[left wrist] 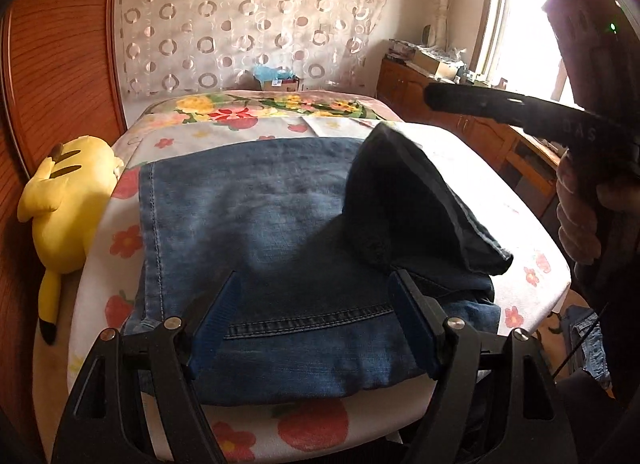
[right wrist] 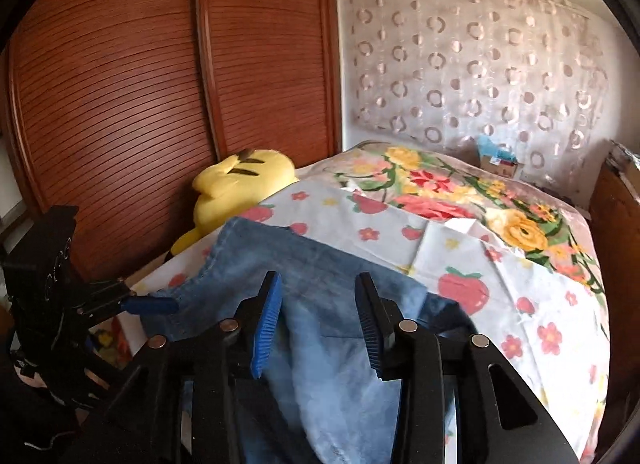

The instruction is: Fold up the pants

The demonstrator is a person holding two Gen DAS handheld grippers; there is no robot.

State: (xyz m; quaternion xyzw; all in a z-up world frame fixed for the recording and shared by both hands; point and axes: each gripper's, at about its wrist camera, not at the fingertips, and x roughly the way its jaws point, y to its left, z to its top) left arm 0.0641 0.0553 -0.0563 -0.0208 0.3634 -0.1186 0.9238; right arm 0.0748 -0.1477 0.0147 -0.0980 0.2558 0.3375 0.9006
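Pants (left wrist: pixel 256 215): 1 pair, blue denim, lying across the centre of the left wrist view on the bed (left wrist: pixel 520 199), which carries a white sheet printed with strawberries and flowers. The main panel lies flat, with a side seam running down its left edge. At right of centre a dark flap (left wrist: pixel 404 199) of the same garment stands peaked and uncreased, its lower corner draped over the right edge of the stack; judged a fold laid over but not yet pressed down.

Left gripper (left wrist: pixel 316 324): lower centre of the left wrist view, blue pads set wide apart above the near hem, nothing between them and no pad pressing on cloth. Judged to be hovering clear so the fold can settle.

Right gripper (right wrist: pixel 318 324): lower centre of the right wrist view, jaws partly open, denim visible beneath and behind the gap, no pad clamping it. In the left wrist view its black body enters from the right edge, above the raised flap, carried by a hand (left wrist: pixel 576 219).

Plush toy (left wrist: pixel 68 199): 1, yellow, at the left edge of the bed beside the wooden wardrobe (right wrist: pixel 120 103), apart from the garment and out of the working area.

Task state, judged: partly folded; the flap needs flattening.
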